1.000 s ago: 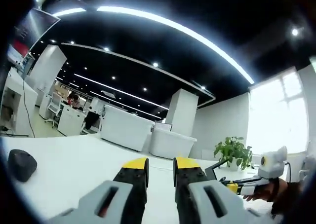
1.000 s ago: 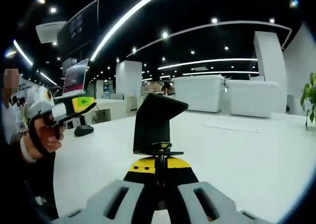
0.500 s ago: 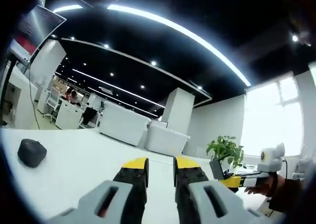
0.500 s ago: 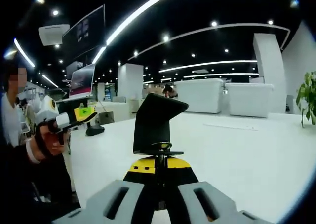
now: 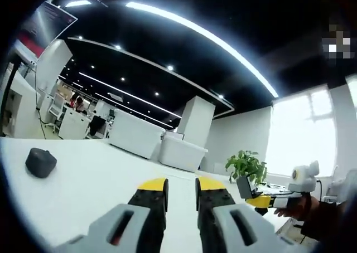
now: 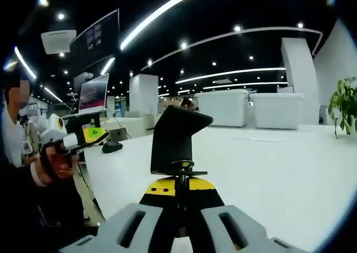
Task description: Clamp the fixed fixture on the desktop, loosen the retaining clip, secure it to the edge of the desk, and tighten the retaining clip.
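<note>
I've got the black angled metal fixture (image 6: 174,141) clenched in my right gripper (image 6: 177,187), its screw stem pinched between the yellow-tipped jaws, held up above the white desktop (image 6: 268,169). My left gripper (image 5: 181,186) is released, jaws apart w/ nothing between, over the same desktop; a dark rounded mouse (image 5: 40,162) lies on that desktop, well to the left of it

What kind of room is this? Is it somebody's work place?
Probably a big open office: long white desk, more white desks and pillars behind, strip lights on a dark ceiling, a monitor and a potted plant.
</note>
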Available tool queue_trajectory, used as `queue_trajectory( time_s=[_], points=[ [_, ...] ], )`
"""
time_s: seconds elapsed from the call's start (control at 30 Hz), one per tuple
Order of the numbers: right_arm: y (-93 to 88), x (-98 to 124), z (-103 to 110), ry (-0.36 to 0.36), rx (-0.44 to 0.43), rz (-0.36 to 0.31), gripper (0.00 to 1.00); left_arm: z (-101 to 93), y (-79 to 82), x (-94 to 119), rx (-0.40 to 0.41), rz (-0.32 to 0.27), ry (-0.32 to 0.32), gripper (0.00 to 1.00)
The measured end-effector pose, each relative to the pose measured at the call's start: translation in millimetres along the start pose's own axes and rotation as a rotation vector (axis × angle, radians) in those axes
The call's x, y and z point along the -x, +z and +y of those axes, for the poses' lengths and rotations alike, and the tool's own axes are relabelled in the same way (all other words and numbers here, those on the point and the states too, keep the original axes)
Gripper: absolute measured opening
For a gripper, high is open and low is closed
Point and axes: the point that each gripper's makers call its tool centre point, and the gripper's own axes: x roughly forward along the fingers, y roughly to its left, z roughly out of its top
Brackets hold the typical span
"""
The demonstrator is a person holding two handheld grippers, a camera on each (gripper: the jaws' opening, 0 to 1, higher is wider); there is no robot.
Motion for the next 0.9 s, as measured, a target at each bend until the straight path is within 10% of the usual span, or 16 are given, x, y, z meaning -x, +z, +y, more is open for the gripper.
queue_trajectory(
  time_s=[0.9],
  points=[
    [-39.8,51,102,0.04,-0.023,-0.004,0.02,7.4,-5.9,72,0.031,0.035,-0.046,0.2]
  ],
)
